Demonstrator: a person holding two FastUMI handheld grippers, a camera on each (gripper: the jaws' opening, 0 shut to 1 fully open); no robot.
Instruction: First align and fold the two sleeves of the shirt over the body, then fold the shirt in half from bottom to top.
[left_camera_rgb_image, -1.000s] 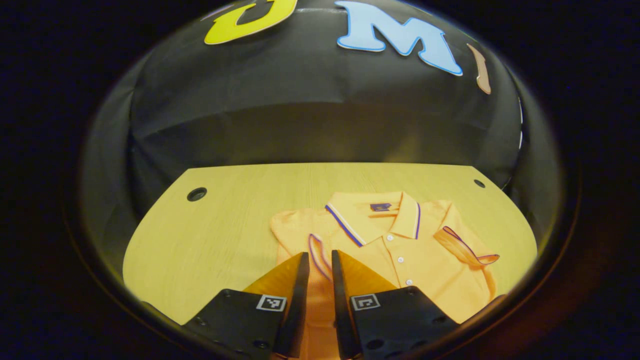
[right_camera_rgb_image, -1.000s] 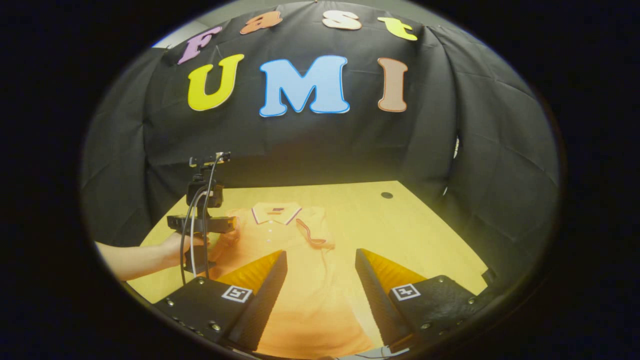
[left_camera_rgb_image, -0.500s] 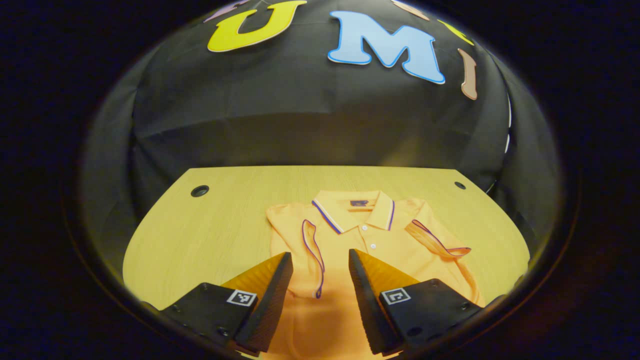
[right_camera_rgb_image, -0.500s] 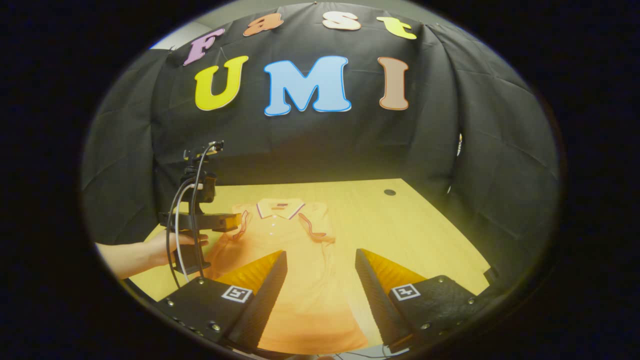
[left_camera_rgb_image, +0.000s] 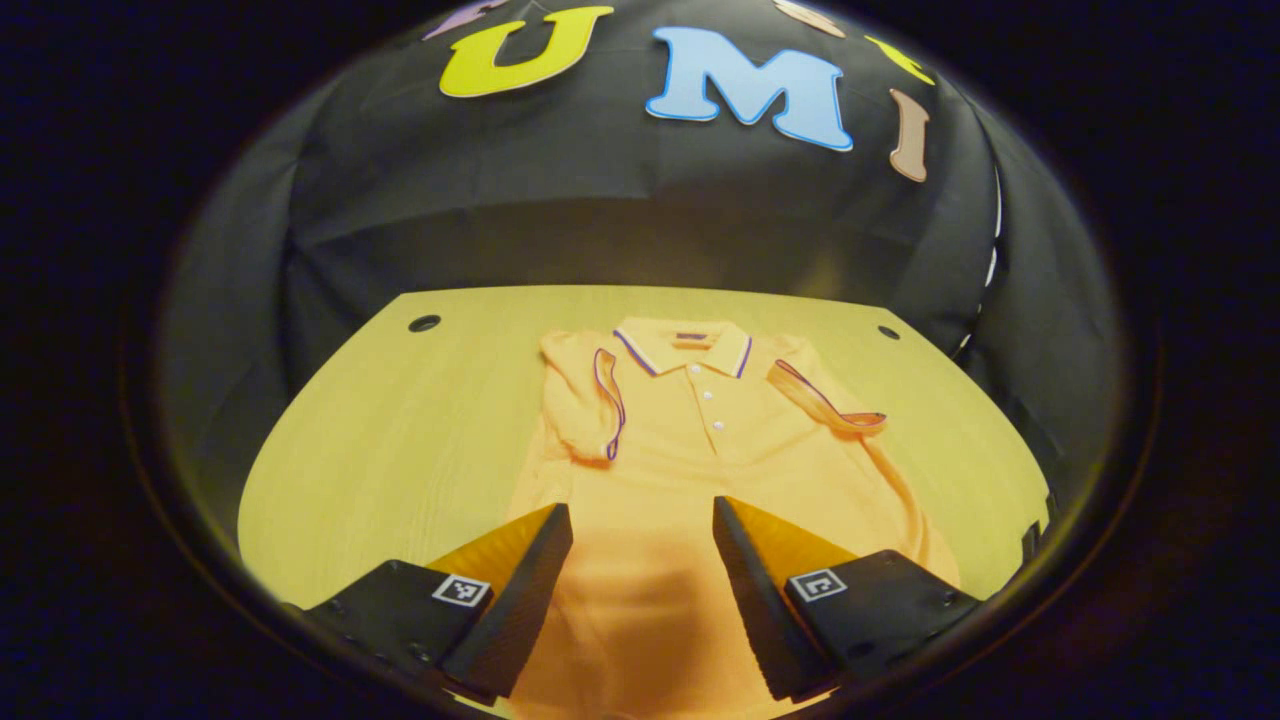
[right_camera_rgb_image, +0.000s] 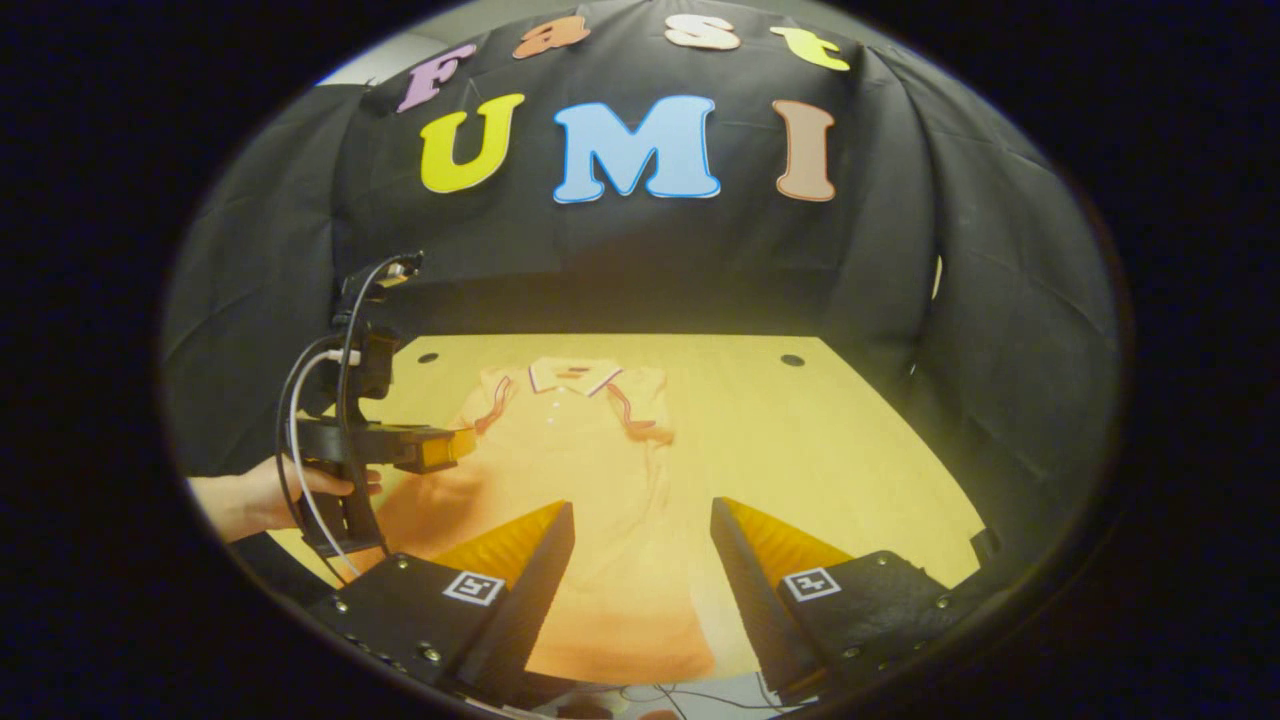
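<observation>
An orange polo shirt (left_camera_rgb_image: 690, 450) lies flat on the wooden table (left_camera_rgb_image: 400, 450), collar at the far side. Both short sleeves are folded in over the body: one sleeve (left_camera_rgb_image: 590, 400) on the left, the other sleeve (left_camera_rgb_image: 825, 405) on the right. My left gripper (left_camera_rgb_image: 640, 515) hovers open above the shirt's lower half, nothing between its fingers. In the right gripper view the shirt (right_camera_rgb_image: 590, 480) stretches from the collar down to its hem, and my right gripper (right_camera_rgb_image: 640, 515) stands open over the hem end. The left gripper (right_camera_rgb_image: 440, 450), held by a hand (right_camera_rgb_image: 255, 495), floats above the shirt's left side.
The table (right_camera_rgb_image: 830, 460) has round holes near its far corners (left_camera_rgb_image: 424, 323) (left_camera_rgb_image: 888, 332). Black cloth walls close in behind and at both sides. Cables (right_camera_rgb_image: 300, 440) hang from the left gripper's body. Bare wood lies left and right of the shirt.
My left gripper let go of the left sleeve, opened, and pulled back toward the shirt's lower half. The sleeve now rests folded on the body. The right gripper stayed open and drew back slightly.
</observation>
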